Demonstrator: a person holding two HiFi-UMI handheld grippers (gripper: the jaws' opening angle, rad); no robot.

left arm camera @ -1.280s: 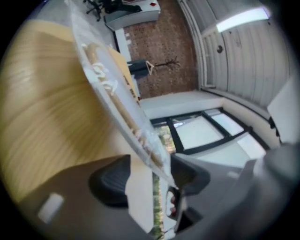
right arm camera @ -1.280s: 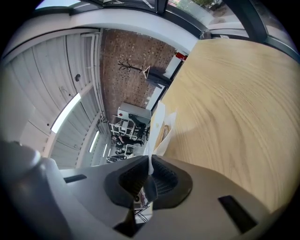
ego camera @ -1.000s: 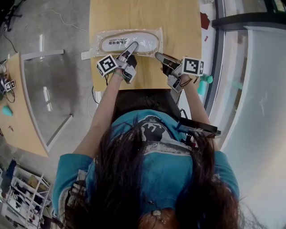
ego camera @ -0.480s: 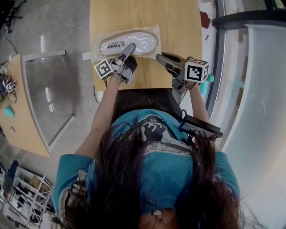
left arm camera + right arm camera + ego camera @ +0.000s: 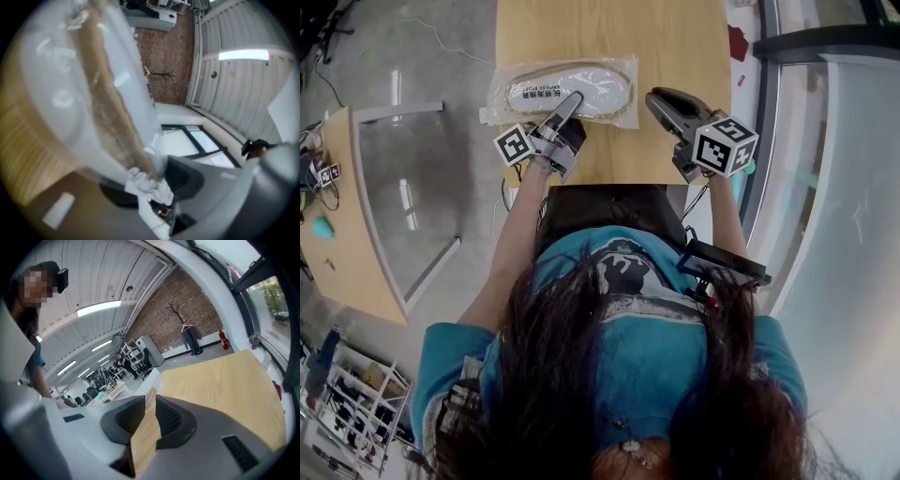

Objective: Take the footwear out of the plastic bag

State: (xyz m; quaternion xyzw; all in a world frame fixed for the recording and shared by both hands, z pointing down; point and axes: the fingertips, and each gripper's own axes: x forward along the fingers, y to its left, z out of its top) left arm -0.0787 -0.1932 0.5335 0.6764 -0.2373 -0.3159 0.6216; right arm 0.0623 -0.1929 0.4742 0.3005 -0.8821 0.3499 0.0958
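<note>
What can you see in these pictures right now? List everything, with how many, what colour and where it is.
clear plastic bag: one, transparent, across the light wooden table
flat white footwear: one, white with a tan edge, inside the bag
light wooden table: one, tan, in front of the person
second wooden table: one, tan, far left
small teal object: one, teal, on the second table
left gripper: one, grey, jaws have just been closing, shut on the bag
right gripper: one, grey, jaws have just been opening, nothing between them, right of the bag
</note>
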